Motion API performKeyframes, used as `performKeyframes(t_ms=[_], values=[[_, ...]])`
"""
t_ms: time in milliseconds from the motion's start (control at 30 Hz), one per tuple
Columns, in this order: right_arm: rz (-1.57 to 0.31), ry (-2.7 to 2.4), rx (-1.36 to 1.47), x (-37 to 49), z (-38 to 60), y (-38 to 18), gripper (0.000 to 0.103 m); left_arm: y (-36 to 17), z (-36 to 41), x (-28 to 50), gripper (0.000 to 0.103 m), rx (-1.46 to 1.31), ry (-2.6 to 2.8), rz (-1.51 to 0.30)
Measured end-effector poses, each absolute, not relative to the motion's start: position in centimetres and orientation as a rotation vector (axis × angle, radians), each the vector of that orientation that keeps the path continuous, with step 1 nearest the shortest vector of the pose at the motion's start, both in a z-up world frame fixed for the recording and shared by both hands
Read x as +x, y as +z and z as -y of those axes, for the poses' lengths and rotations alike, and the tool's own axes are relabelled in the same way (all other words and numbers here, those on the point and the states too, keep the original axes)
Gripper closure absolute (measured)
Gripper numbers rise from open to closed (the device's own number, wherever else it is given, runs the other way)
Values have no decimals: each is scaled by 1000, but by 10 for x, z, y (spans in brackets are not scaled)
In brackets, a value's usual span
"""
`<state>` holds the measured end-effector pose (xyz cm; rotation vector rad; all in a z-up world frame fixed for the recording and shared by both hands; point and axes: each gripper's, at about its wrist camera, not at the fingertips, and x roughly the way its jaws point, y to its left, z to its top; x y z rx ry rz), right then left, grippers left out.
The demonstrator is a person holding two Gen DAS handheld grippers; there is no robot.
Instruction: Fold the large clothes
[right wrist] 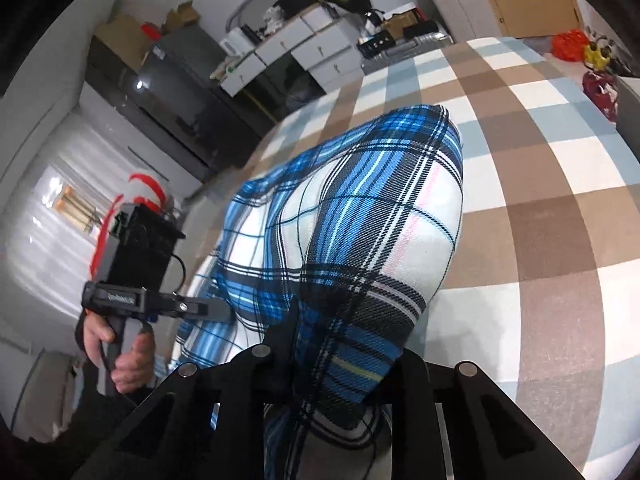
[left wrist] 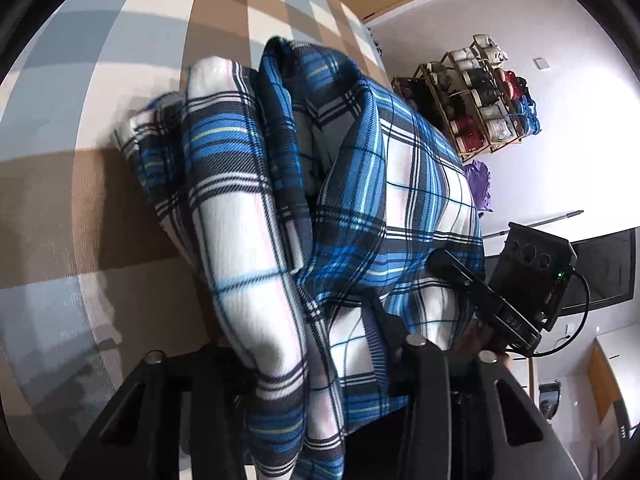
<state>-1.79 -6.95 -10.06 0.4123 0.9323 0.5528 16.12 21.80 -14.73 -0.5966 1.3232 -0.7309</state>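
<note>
A large blue, white and black plaid garment (left wrist: pixel 360 184) hangs in folds above a bed with a brown, white and pale-blue checked cover (left wrist: pixel 120 80). My left gripper (left wrist: pixel 320 364) is shut on a bunch of the plaid cloth, which drapes over its fingers. In the left wrist view my right gripper (left wrist: pixel 436 260) grips the cloth's right edge. In the right wrist view the plaid garment (right wrist: pixel 372 216) fills the middle, and my right gripper (right wrist: pixel 320 364) is shut on it. My left gripper (right wrist: pixel 224 308) holds the cloth at the left.
The checked bed cover (right wrist: pixel 540 160) spreads to the right. A shoe rack (left wrist: pixel 476 92) stands by the white wall. White drawers with clutter (right wrist: pixel 296 48) and a dark cabinet (right wrist: pixel 168 92) stand beyond the bed. Red things (right wrist: pixel 596 80) lie at the far right.
</note>
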Motion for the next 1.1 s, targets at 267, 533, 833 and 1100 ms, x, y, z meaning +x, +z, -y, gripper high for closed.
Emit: performKeyframes(t_ms=[267,533,833,1100], values=[[-900,529,438,-26,73,-97,83,-150,-210,161,87,-516,-709,-1319],[-859,541,456,-31,82,-82,84,-143,-215,156,88,-565,-746,-1281],[-843,477,437,-45,131,-15,84,-100,-152,155,88,-592,-823,-1209],[-767,413,363,-79,257,57,84,-39,-1,165,88,-462,-986,-1148]])
